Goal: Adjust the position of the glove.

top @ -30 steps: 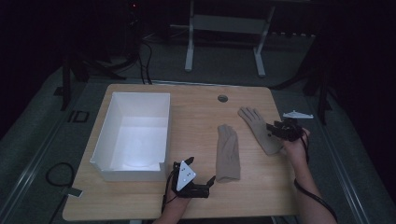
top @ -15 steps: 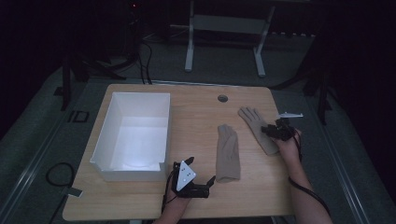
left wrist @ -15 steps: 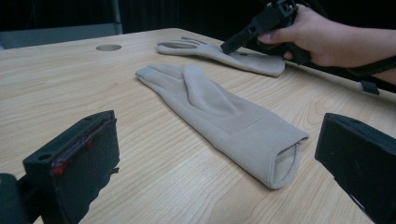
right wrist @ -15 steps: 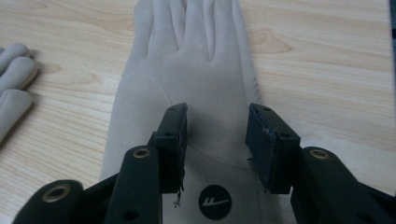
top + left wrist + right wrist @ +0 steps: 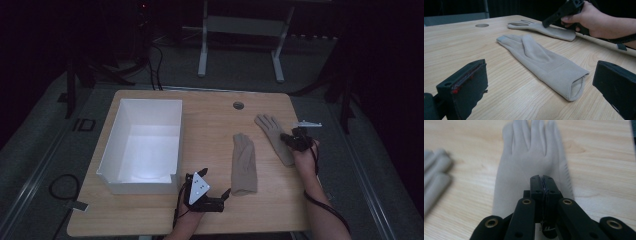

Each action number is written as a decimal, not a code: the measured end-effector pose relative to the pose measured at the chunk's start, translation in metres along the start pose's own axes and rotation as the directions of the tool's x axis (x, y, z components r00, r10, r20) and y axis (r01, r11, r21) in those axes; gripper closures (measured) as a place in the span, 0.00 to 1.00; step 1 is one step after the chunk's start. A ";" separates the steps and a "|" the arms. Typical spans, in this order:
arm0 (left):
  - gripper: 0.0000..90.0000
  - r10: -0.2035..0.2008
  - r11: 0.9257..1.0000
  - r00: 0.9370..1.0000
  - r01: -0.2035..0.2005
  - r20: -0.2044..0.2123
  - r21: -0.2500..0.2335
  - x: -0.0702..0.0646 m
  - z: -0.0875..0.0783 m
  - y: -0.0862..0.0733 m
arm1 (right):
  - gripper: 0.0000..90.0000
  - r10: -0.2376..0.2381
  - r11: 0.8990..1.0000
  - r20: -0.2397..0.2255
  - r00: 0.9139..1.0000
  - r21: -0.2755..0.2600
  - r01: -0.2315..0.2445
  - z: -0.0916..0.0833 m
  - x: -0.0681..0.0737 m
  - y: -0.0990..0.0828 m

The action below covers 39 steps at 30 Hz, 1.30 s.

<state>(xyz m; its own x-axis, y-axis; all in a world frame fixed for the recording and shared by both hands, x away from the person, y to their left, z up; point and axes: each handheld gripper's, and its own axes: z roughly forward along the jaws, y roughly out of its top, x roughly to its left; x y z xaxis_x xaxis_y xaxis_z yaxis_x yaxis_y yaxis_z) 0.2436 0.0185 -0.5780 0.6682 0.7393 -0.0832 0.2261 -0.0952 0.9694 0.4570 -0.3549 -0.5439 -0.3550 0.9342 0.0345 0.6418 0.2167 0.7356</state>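
Note:
Two beige gloves lie flat on the wooden table [image 5: 210,125]. The nearer glove [image 5: 244,162] [image 5: 541,60] has its cuff toward my left gripper [image 5: 224,199] [image 5: 541,75], which rests open on the table just short of it. The farther glove [image 5: 272,132] [image 5: 519,165] lies palm down with its fingers spread. My right gripper [image 5: 286,138] [image 5: 541,178] has just been closing; its jaws now meet, tips down on that glove's palm near the cuff. I see no fold of fabric between them.
An open white box [image 5: 110,145] stands on the left half of the table. A round cable hole [image 5: 238,105] sits near the far edge. The nearer glove's fingers [image 5: 434,175] lie left of my right gripper. The surroundings are dark floor.
My right gripper has come down and slightly leftward onto the farther glove, and its jaws have closed. The left gripper and both gloves have stayed put.

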 end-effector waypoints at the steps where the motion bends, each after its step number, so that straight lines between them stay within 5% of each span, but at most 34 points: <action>1: 0.00 0.000 1.000 1.000 0.000 0.000 0.000 0.000 0.000 0.000 | 0.98 0.024 1.000 -0.008 1.000 -0.020 -0.024 -0.004 0.000 0.002; 13: 0.00 0.002 1.000 1.000 -0.002 -0.002 0.001 0.000 0.000 0.000 | 0.98 0.102 0.981 0.010 0.995 -0.165 -0.099 -0.058 0.014 0.028; 28: 0.00 0.007 1.000 1.000 -0.007 -0.007 0.001 -0.001 0.000 0.000 | 0.98 0.230 0.940 0.036 0.972 -0.266 -0.213 -0.122 0.017 0.002; 36: 0.00 0.011 1.000 1.000 -0.011 -0.001 0.002 -0.001 0.000 0.000 | 0.98 0.291 0.941 0.043 0.956 -0.194 -0.277 -0.118 0.018 -0.044; 39: 0.00 0.017 1.000 1.000 -0.017 -0.001 0.001 -0.002 0.000 0.000 | 0.98 0.282 0.952 0.068 0.957 -0.141 -0.270 -0.109 0.018 -0.061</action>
<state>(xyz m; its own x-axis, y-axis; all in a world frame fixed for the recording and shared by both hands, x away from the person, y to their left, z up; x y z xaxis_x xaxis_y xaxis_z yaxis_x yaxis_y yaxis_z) 0.2425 0.0167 -0.5779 0.6713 0.7382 -0.0669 0.2154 -0.1079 0.9705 0.3376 -0.3822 -0.5139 -0.1127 0.9744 0.1944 0.6114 -0.0862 0.7866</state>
